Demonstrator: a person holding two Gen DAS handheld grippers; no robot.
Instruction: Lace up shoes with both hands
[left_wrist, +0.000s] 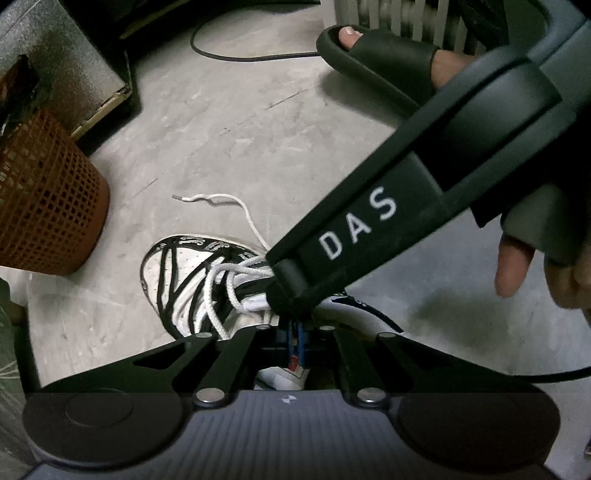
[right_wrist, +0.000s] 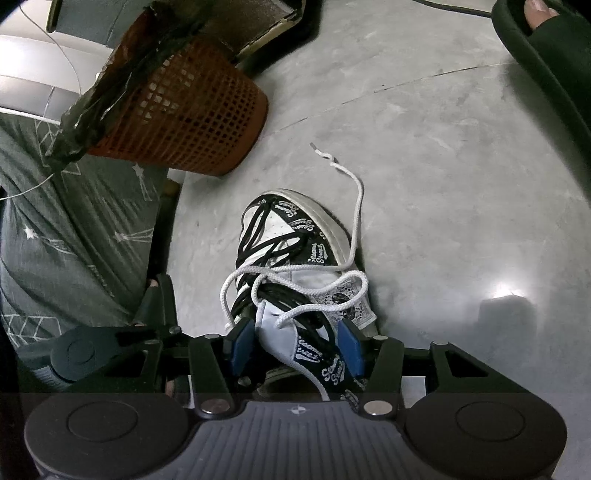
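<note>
A white shoe (left_wrist: 173, 273) (right_wrist: 280, 221) with black printed trim lies on the grey floor, toe away from me. It carries a black lace (right_wrist: 258, 229) and a loose white lace (left_wrist: 229, 201) (right_wrist: 356, 221) whose free end trails onto the floor. My right gripper (right_wrist: 294, 343) is open, its blue pads (right_wrist: 349, 343) on either side of the tongue (right_wrist: 295, 347) and the lace loops. In the left wrist view its tip (left_wrist: 291, 295) presses into the laces. My left gripper (left_wrist: 295, 339) is shut just behind that tip; what its pads pinch is hidden.
An orange mesh basket (left_wrist: 48, 206) (right_wrist: 192, 110) stands left of the shoe. A person's foot in a black slipper (left_wrist: 369, 51) (right_wrist: 543, 44) rests at the far right. A black cable (left_wrist: 240, 55) lies beyond, and grey patterned cloth (right_wrist: 74, 221) is at the left.
</note>
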